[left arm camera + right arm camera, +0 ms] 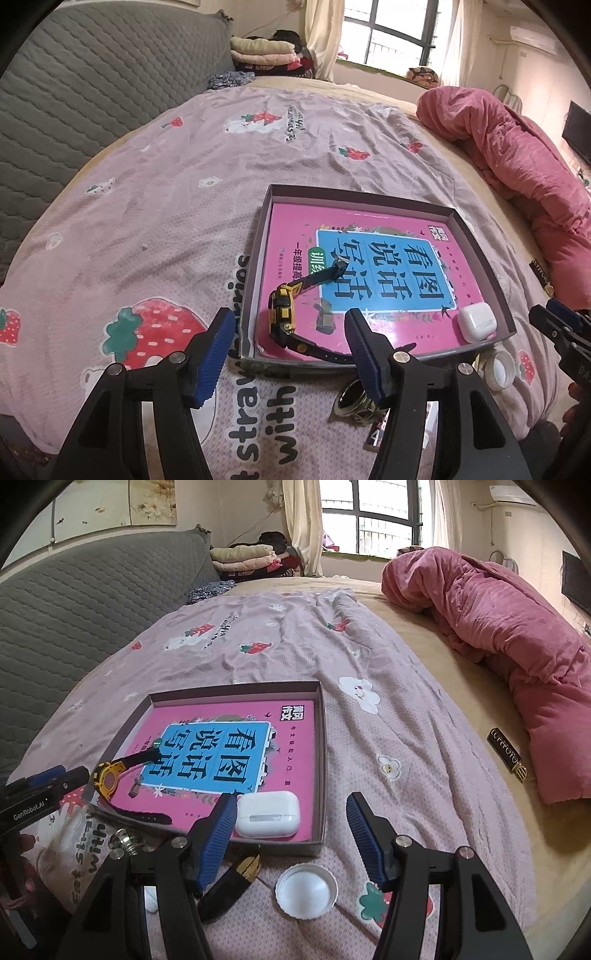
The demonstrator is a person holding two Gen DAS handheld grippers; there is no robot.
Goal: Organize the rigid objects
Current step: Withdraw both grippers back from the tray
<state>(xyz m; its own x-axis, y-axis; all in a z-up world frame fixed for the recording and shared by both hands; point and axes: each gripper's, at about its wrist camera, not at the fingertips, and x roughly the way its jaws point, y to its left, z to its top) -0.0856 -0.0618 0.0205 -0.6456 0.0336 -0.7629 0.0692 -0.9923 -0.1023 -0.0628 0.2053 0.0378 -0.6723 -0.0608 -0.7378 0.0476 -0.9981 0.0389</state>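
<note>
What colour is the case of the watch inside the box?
The watch case is yellow with black parts; its strap is black. The left wrist view shows it best.

— That book (369,266) in the box (476,236) is hot pink, with a bright blue panel and dark lettering.

— And the watch (282,314) on it is yellow and black. The earbud case (266,813) is plain white.

— The bedsheet (166,206) is pale pink, printed with red strawberries. The quilt (517,635) is deep rose.

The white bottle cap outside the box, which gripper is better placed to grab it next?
Right, probably. The white bottle cap lies just below its open fingers; the left gripper sits over the watch.
</note>
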